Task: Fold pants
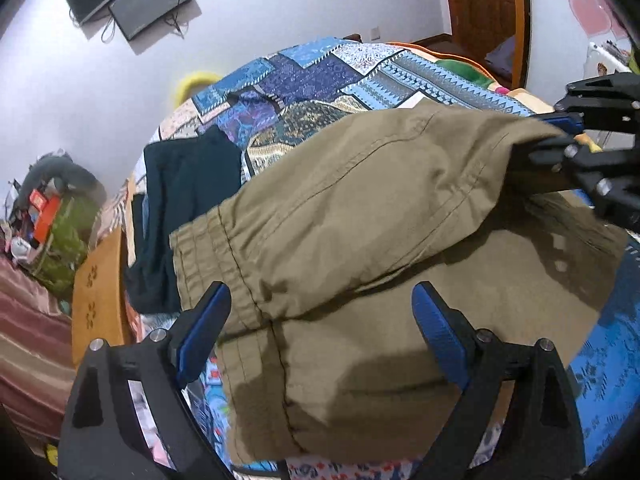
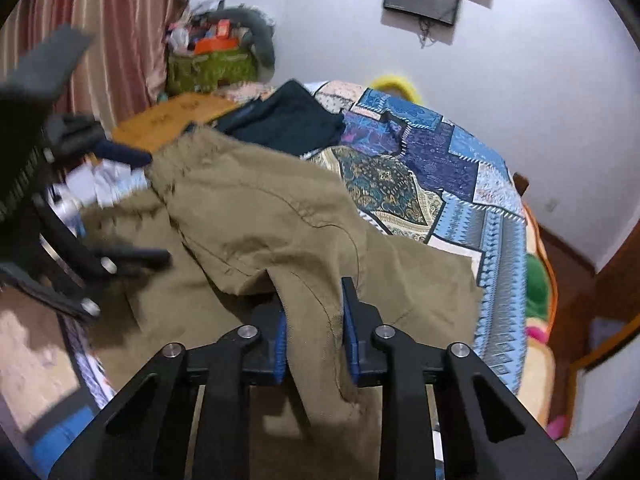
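Khaki pants (image 1: 340,240) lie partly folded on a bed with a blue patchwork cover (image 1: 312,76). In the left wrist view my left gripper (image 1: 320,320) is open, its blue-padded fingers (image 1: 204,328) spread wide just above the elastic waistband. My right gripper (image 1: 560,132) shows at the right edge, holding a lifted fold of the pants. In the right wrist view my right gripper (image 2: 314,328) is shut on a khaki fold (image 2: 312,320) that hangs between its pads. The pants (image 2: 260,216) spread ahead of it. My left gripper (image 2: 132,208) shows blurred at the left.
A dark teal folded garment (image 1: 188,208) lies on the bed beyond the pants, also seen in the right wrist view (image 2: 288,116). A wooden board (image 1: 100,300) edges the bed. A green bag of clutter (image 2: 212,64) and striped curtain (image 2: 100,20) stand by the wall. A door (image 1: 484,12) is at the back.
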`<state>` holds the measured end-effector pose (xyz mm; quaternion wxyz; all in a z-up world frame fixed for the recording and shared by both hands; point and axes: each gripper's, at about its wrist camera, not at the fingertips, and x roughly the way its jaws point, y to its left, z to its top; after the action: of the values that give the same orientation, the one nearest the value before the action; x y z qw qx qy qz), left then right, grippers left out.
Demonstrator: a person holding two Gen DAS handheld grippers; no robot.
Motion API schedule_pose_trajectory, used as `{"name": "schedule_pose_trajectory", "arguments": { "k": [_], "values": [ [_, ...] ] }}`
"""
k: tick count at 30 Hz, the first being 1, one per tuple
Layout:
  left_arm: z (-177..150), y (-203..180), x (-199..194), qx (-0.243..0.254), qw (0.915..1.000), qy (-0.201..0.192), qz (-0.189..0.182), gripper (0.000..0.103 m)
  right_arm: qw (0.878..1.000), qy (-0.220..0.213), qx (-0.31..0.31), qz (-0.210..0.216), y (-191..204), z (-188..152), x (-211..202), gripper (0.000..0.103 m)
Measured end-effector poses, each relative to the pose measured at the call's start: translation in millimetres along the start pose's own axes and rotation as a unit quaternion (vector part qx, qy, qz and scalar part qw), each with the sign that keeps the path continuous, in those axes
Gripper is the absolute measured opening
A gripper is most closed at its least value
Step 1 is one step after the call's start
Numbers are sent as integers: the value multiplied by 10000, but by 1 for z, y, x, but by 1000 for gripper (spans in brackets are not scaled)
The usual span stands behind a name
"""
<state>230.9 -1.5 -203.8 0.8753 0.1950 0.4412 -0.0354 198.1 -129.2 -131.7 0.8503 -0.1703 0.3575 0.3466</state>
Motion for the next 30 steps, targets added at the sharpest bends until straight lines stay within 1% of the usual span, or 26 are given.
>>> {"name": "schedule_pose_trajectory", "arguments": {
  "k": [5, 8, 9, 10, 11, 12, 13, 14, 15, 16, 17, 19, 21, 25, 30],
  "values": [
    [11, -2, 7, 115, 9998, -35, 143, 93, 9989, -190, 411, 117, -13, 6, -9, 10],
    [14, -2, 9, 183, 9995, -74, 263, 92, 9981, -253, 535, 182, -16, 8, -14, 10],
    [14, -3, 9, 203, 9993, -86, 291, 88, 9980, -275, 544, 185, -16, 8, -16, 10],
    [13, -3, 8, 230, 9991, -89, 359, 80, 9980, -288, 535, 189, -17, 9, -17, 10],
    [12, -2, 7, 245, 9989, -82, 392, 76, 9980, -298, 527, 195, -16, 8, -18, 10],
    [11, -1, 5, 242, 9989, -91, 398, 69, 9979, -314, 522, 211, -15, 8, -20, 10],
    [11, 1, 3, 234, 9988, -117, 421, 59, 9979, -321, 514, 239, -15, 8, -22, 10],
    [10, 3, 0, 222, 9986, -141, 451, 53, 9979, -330, 491, 248, -13, 8, -23, 10],
    [9, 4, -4, 198, 9986, -155, 465, 41, 9982, -338, 442, 236, -11, 8, -25, 10],
    [8, 9, -10, 113, 9989, -174, 426, 33, 9984, -346, 401, 218, -11, 8, -26, 10],
    [8, 13, -15, 43, 9990, -203, 396, 31, 9985, -355, 350, 211, -9, 7, -27, 10],
    [7, 22, -30, -82, 9988, -328, 352, 21, 9986, -371, 291, 226, -5, 6, -30, 10],
    [7, 28, -41, -160, 9983, -427, 359, 18, 9988, -390, 208, 208, -1, 4, -35, 10],
    [5, 35, -63, -274, 9979, -554, 174, 13, 9988, -410, 99, 244, 6, 0, -42, 10],
    [-6, 30, -74, -242, 9985, -487, -19, 12, 9989, -366, 19, 303, 15, -11, -50, 10]
  ]
}}
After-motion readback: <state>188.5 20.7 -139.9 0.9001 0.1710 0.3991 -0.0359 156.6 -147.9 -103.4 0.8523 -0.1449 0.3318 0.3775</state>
